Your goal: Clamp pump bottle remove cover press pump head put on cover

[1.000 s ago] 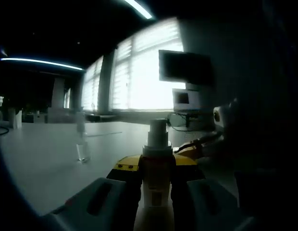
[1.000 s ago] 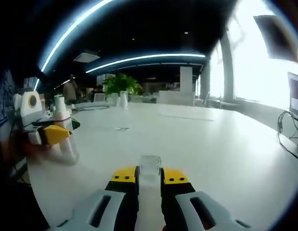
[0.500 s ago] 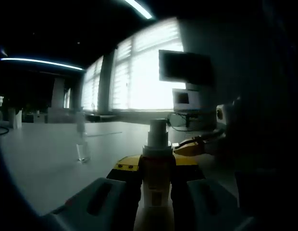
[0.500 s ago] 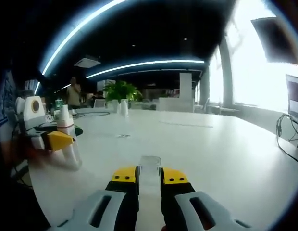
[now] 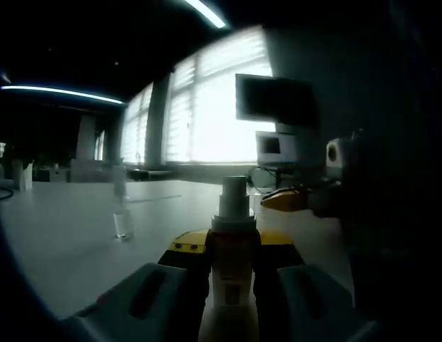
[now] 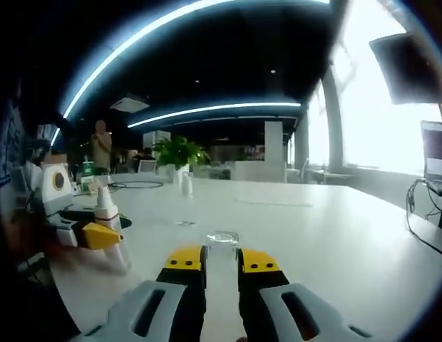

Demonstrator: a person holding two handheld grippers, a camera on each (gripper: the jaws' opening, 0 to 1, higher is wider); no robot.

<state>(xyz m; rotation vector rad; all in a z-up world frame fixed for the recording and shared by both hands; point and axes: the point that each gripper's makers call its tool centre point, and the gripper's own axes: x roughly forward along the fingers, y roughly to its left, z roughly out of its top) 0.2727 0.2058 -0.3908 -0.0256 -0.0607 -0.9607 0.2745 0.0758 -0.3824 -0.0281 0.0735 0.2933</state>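
Observation:
My left gripper is shut on the body of a pale pump bottle, which stands upright between its yellow-tipped jaws. The bare pump head sticks up above them. My right gripper is shut on a small clear cover. In the left gripper view the right gripper comes in from the right, level with the pump head and a little apart from it. In the right gripper view the left gripper holds the bottle at the left.
Everything sits over a wide white table. A small clear cup stands on it, left of the bottle. A monitor and bright windows are behind. A plant, white cups and a standing person are far off.
The right gripper has risen, from below the pump head to level with it, still holding the cover. The left gripper and bottle have stayed still.

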